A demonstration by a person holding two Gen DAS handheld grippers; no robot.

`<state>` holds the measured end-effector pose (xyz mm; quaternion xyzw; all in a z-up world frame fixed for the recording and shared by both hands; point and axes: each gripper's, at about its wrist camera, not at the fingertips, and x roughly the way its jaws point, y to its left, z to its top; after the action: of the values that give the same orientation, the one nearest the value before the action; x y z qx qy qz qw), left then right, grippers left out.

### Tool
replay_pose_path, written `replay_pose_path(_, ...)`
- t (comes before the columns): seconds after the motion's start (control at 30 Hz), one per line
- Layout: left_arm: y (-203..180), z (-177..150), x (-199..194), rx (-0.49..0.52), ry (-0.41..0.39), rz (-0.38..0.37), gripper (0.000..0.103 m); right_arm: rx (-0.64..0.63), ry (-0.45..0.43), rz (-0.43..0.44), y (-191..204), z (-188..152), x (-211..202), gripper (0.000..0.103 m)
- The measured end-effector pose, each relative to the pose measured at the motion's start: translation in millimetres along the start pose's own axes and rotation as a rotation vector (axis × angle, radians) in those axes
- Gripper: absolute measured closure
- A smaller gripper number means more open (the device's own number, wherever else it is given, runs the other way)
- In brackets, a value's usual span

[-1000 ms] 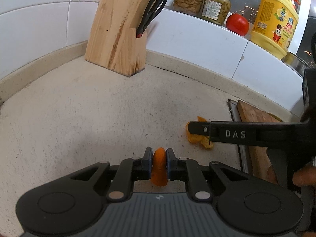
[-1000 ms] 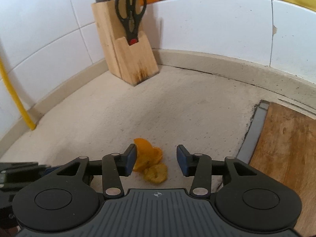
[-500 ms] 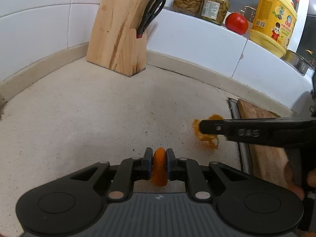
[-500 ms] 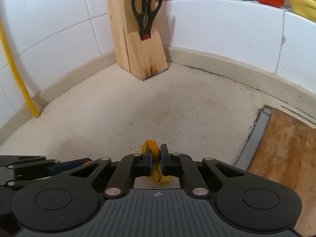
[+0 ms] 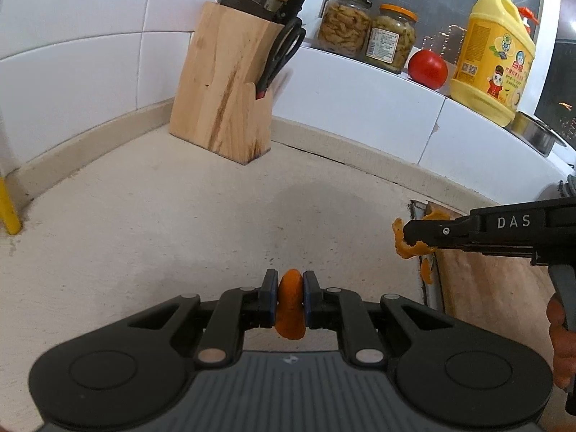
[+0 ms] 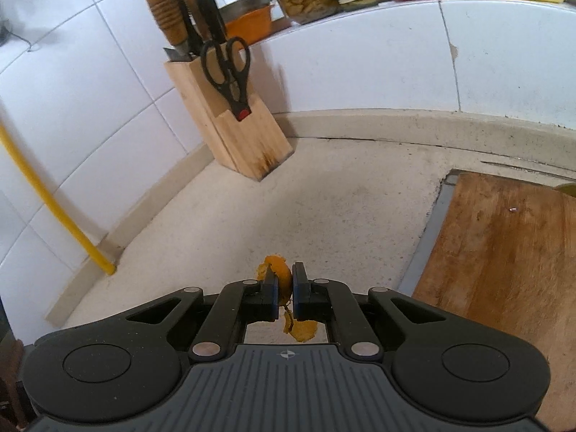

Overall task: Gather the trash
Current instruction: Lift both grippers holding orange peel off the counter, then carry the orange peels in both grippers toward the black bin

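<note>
Through my left camera, my left gripper (image 5: 291,288) is clamped tight on a thick piece of orange peel (image 5: 291,304), pads pressing both its sides above the speckled counter (image 5: 162,223). To the right, my right gripper (image 5: 408,232) pinches a ragged strip of peel (image 5: 405,246) in the air beside the wooden cutting board (image 5: 496,288). Through my right camera, those jaws are nearly together, squeezing that curled strip (image 6: 282,279), whose loose end dangles beneath the fingers, clear of the counter.
</note>
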<state>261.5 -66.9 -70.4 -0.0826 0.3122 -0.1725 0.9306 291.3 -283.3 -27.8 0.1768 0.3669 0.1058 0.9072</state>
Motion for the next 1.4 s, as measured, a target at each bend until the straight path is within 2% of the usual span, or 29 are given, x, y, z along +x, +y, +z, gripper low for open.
replay_pose_path(0.67, 12, -15, -54, -0.021, -0.065, 0.122, 0.093, -0.164, 0.061, 0.096, 70, -32, -8, 0.094)
replay_pose_path(1.13, 40, -33, -95, -0.072, -0.103, 0.208, 0.093, -0.242, 0.095, 0.17, 114, -44, -5, 0.094)
replay_pose_path(1.4, 67, -50, -122, -0.131, -0.112, 0.283, 0.093, -0.308, 0.143, 0.235, 156, -58, 6, 0.094)
